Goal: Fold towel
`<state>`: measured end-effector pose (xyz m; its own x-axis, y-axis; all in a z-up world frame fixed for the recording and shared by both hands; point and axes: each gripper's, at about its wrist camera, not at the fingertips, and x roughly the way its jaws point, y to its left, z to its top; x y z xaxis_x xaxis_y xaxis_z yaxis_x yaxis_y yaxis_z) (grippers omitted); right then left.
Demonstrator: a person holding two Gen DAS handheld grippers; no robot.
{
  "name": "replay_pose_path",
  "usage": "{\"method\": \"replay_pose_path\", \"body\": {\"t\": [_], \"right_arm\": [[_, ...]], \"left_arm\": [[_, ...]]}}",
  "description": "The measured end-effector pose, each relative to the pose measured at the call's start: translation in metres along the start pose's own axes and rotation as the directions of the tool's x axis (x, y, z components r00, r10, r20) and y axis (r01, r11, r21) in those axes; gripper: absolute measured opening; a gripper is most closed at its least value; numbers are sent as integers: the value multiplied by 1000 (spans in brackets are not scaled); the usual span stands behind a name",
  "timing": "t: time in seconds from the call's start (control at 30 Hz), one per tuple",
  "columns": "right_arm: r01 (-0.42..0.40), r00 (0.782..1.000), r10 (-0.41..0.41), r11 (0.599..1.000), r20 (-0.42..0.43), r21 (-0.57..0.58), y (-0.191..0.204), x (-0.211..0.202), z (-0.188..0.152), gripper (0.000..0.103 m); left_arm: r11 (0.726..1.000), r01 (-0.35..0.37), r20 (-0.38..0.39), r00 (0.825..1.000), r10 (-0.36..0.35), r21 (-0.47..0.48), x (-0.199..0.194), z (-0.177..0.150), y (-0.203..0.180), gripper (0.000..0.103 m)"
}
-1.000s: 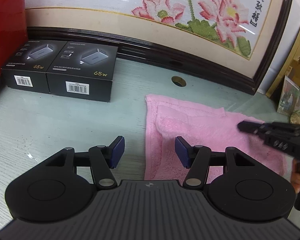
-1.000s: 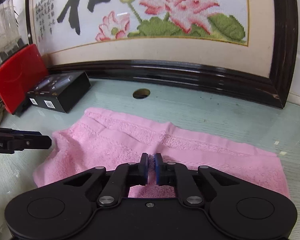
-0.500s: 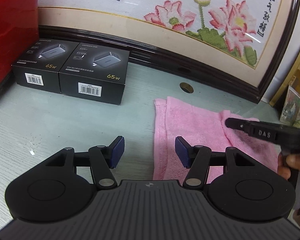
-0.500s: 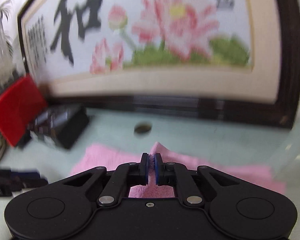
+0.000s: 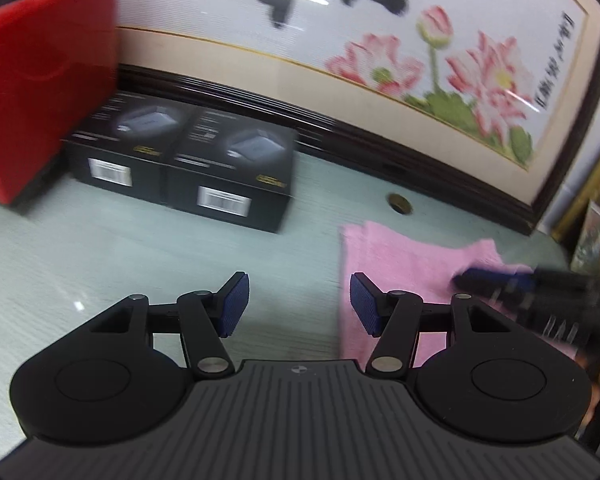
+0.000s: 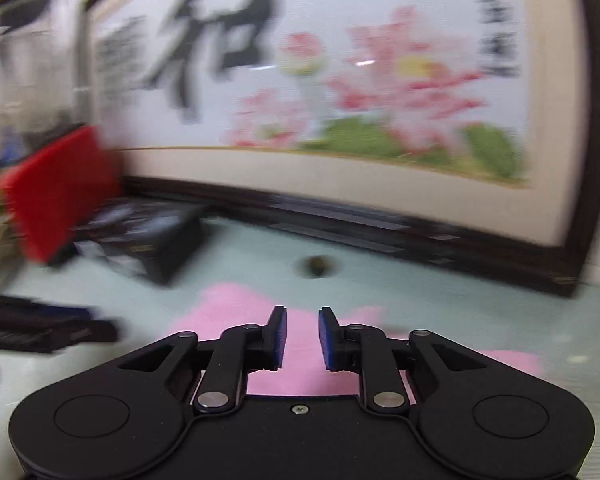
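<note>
Towel [image 5: 400, 264], pink, lies folded; right claw [image 6: 302, 338] just opened, left claw [image 5: 298, 304] released.

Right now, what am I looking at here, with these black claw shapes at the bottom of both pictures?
Each claw is a hand-held gripper a person carries, with a camera looking along its fingers. One picture comes from the left hand-held gripper, the other from the right hand-held gripper. A pink towel lies on the pale table, near two black boxes, a red case and a framed flower picture. Both grippers are open and hold nothing; the right one's jaws have just been opening above the towel.
</note>
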<state>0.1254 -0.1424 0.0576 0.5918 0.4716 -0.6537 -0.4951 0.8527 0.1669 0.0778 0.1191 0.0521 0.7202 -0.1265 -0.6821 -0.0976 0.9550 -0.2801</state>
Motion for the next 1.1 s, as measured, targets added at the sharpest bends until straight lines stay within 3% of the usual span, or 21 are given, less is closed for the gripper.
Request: {"method": "replay_pose_path", "body": {"t": [0.17, 0.23, 0.27, 0.3, 0.47, 0.63, 0.73, 0.83, 1.0, 1.1], "right_arm": [[-47, 992, 39, 997, -120, -65, 33, 38, -21, 22], [-39, 994, 28, 994, -106, -100, 40, 41, -28, 24], [-34, 994, 22, 993, -104, -117, 43, 41, -28, 18], [-30, 995, 16, 991, -103, -133, 46, 40, -28, 6], [-45, 997, 36, 989, -63, -139, 53, 35, -17, 5], [-68, 996, 74, 988, 44, -140, 65, 16, -7, 5], [-126, 991, 123, 990, -49, -61, 61, 34, -12, 10], [-119, 990, 115, 992, -86, -41, 58, 41, -28, 15], [-78, 997, 79, 994, 8, -76, 56, 18, -27, 20], [31, 999, -30, 999, 21, -33, 29, 19, -16, 21]], "left_arm": [[999, -41, 10, 999, 41, -19, -13, -3, 19, 56], [999, -47, 5, 999, 47, -26, -15, -6, 23, 56], [998, -48, 3, 999, 48, -28, -15, -8, 23, 56], [998, -48, 0, 999, 48, -30, -15, -9, 24, 56], [998, -47, 1, 999, 47, -30, -16, -9, 22, 56], [998, -49, 13, 999, 49, -33, -19, -6, 24, 56], [999, -44, 12, 999, 45, -18, -19, -5, 20, 56], [999, -36, 2, 999, 36, 3, -17, -7, 15, 72], [999, 1, -22, 1000, 0, 48, -5, -9, -2, 73], [998, 19, -37, 999, -17, 56, 4, -10, -11, 73]]}}
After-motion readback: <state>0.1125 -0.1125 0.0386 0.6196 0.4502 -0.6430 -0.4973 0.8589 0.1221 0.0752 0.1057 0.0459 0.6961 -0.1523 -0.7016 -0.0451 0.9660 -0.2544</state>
